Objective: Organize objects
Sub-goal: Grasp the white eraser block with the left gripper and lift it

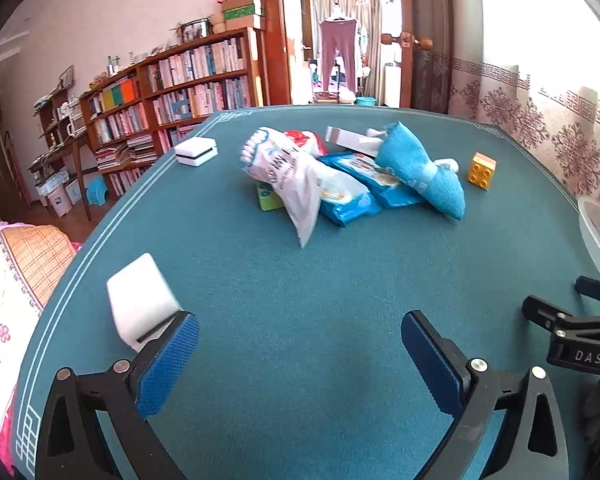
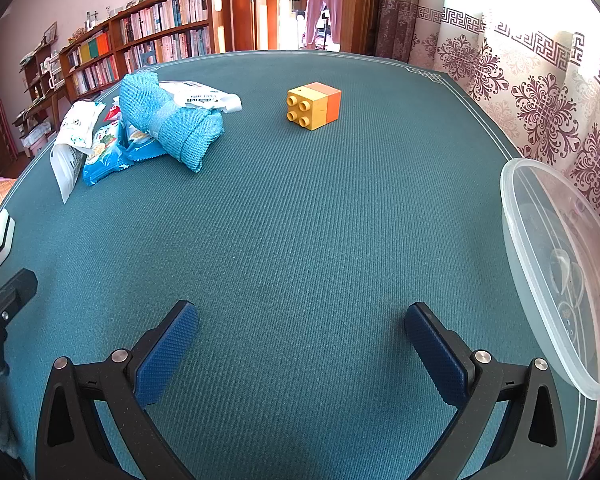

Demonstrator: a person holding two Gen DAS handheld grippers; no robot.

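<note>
While both claws hang low over the green tabletop [image 2: 300, 208], the scene reads as follows.

Left claw [image 1: 300, 354]: released, its blue pads spread wide with only bare cloth between them, holding nothing.

Right claw [image 2: 302, 350]: likewise released, pads far apart over bare cloth, gripping nothing; its black frame shows at 3 o'clock in the left wrist view.

White block [image 1: 142, 298]: lies at 10 o'clock of the left claw, just beside the left pad; whether they touch cannot be told.

Pile [image 1: 340, 176]: at 12 o'clock in the left wrist view, well apart from the claw; a white snack bag [image 1: 288, 168] lies across blue packets [image 1: 350, 196], with a folded blue cloth [image 1: 420, 168] on their right side and a small green box [image 1: 267, 199] tucked under the bag.

White case [image 1: 196, 151]: at 11 o'clock, left of the pile and apart from it.

Yellow-and-orange brick [image 2: 314, 105]: at 12 o'clock of the right claw, on its side with studs facing the camera, alone, right of the pile.

Clear plastic container [image 2: 540, 264]: at 3 o'clock of the right claw, at the tabletop's right edge.
</note>
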